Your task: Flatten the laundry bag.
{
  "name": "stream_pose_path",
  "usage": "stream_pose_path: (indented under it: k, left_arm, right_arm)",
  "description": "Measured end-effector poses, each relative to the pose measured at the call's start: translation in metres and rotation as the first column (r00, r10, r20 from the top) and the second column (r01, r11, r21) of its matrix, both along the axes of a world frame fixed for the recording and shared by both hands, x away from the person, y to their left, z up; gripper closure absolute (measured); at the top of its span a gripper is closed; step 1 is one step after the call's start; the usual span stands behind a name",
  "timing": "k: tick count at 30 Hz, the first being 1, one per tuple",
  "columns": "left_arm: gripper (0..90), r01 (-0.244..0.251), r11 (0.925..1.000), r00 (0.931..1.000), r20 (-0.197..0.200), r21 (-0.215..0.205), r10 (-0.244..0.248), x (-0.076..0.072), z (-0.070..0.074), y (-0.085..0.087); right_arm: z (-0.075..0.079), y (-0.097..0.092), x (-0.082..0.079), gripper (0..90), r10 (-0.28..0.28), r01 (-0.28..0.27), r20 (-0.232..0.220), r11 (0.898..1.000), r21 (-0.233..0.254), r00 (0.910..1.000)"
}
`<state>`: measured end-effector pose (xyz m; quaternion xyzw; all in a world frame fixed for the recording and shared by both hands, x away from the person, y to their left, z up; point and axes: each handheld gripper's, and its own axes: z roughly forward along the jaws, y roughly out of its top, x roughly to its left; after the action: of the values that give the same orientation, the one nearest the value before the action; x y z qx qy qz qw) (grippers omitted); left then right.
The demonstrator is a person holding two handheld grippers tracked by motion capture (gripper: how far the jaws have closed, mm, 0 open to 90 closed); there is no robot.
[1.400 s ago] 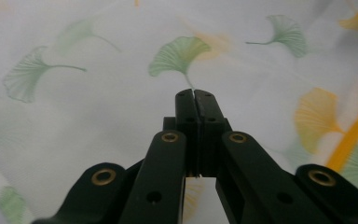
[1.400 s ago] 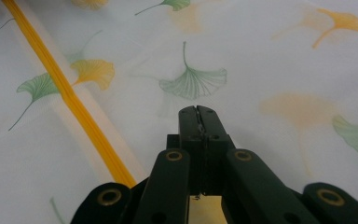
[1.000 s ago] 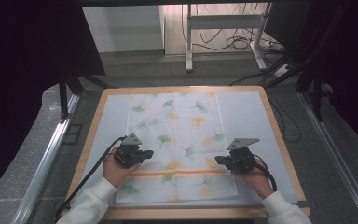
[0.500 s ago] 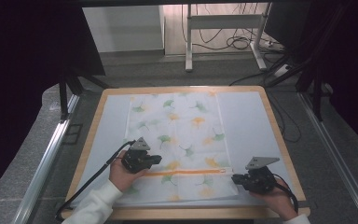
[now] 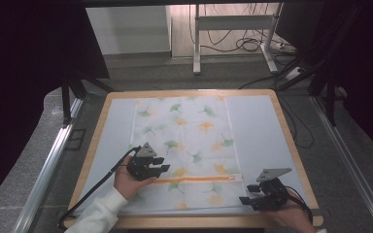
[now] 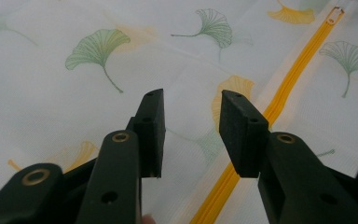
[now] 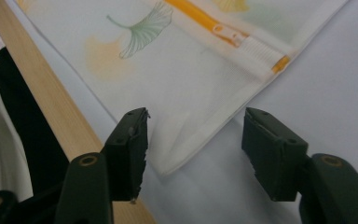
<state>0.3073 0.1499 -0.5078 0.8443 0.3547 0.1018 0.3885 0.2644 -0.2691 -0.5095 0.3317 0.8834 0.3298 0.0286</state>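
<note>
Tabletop: zipper [image 5: 196, 179] runs left-right across bag [image 5: 184, 141].

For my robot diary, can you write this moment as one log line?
left gripper: open over zipper | right gripper: open at bag corner | both just opened

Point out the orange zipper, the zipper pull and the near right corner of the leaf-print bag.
orange zipper [image 6: 294, 78]: left gripper view, middle of the orange strip.
zipper pull [image 7: 227, 33]: right gripper view, its metal slider.
leaf-print bag [image 7: 168, 169]: right gripper view, corner tip between the open claw.
</note>
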Motion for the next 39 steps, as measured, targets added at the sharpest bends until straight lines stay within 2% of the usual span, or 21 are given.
stream_pose_path:
  k: [4, 9, 12, 16, 19, 22, 27, 30, 32, 34, 37, 39]
  left_arm:
    - [60.0, 0.001, 0.9999, 1.0, -0.003, -0.012, -0.001, 0.0, 0.0, -0.001]
    - [59.1, 0.001, 0.999, 0.9999, -0.014, -0.046, -0.002, 0.0, 0.001, -0.002]
    - [58.6, 0.007, 0.9993, 0.9999, -0.01, -0.037, -0.008, 0.0, 0.001, -0.004]
    - [58.3, 0.026, 0.9991, 0.9996, -0.008, -0.033, -0.027, -0.002, 0.001, -0.011]
    - [58.1, 0.04, 0.9987, 0.9991, -0.009, -0.031, -0.04, -0.002, 0.001, -0.018]
    - [57.4, 0.063, 0.9976, 0.9979, -0.014, -0.029, -0.063, -0.001, 0.002, -0.027]
    - [57.0, 0.107, 0.9939, 0.9941, -0.01, -0.024, -0.108, -0.001, 0.005, -0.049]
    - [56.6, 0.122, 0.9922, 0.9924, -0.014, -0.023, -0.123, 0.0, 0.006, -0.061]
    - [56.6, 0.129, 0.9906, 0.9911, -0.027, -0.045, -0.13, 0.001, 0.005, -0.065]
    - [55.9, 0.134, 0.9907, 0.9907, -0.022, -0.023, -0.134, 0.001, 0.005, -0.068]
    - [55.6, 0.135, 0.9904, 0.9905, -0.02, -0.029, -0.136, 0.001, 0.005, -0.068]
    - [55.2, 0.133, 0.9907, 0.9908, -0.02, -0.029, -0.134, 0.001, 0.006, -0.068]
  right_arm:
    - [-0.002, 0.002, -0.006, 40.4, 0.01, -0.01, -0.001, 1.0, -0.013, 1.0]
    - [-0.001, 0.006, -0.008, 54.6, 0.035, -0.035, 0.019, 0.999, -0.024, 0.9992]
    - [-0.001, 0.01, -0.01, 62.4, 0.041, -0.038, 0.051, 0.997, -0.067, 0.9978]
    - [-0.002, 0.014, -0.013, 74.7, 0.041, -0.034, 0.08, 0.995, -0.095, 0.9959]
    - [-0.001, 0.016, -0.013, 82.4, 0.042, -0.033, 0.087, 0.994, -0.103, 0.9953]
    - [0.0, 0.017, -0.015, 86.1, 0.063, -0.056, 0.077, 0.994, -0.09, 0.9951]
    - [0.001, 0.021, -0.023, 87.0, 0.096, -0.093, 0.045, 0.994, -0.047, 0.9944]
    - [0.001, 0.025, -0.027, 86.3, 0.108, -0.106, 0.044, 0.993, -0.048, 0.9931]
    - [0.001, 0.024, -0.027, 85.3, 0.11, -0.108, 0.044, 0.993, -0.045, 0.9929]
    - [0.0, 0.023, -0.025, 82.3, 0.109, -0.108, 0.039, 0.994, -0.034, 0.9933]
    - [0.002, 0.022, -0.025, 74.6, 0.111, -0.11, 0.047, 0.994, -0.02, 0.9928]
    - [0.005, 0.02, -0.023, 67.1, 0.106, -0.105, 0.07, 0.994, -0.015, 0.992]
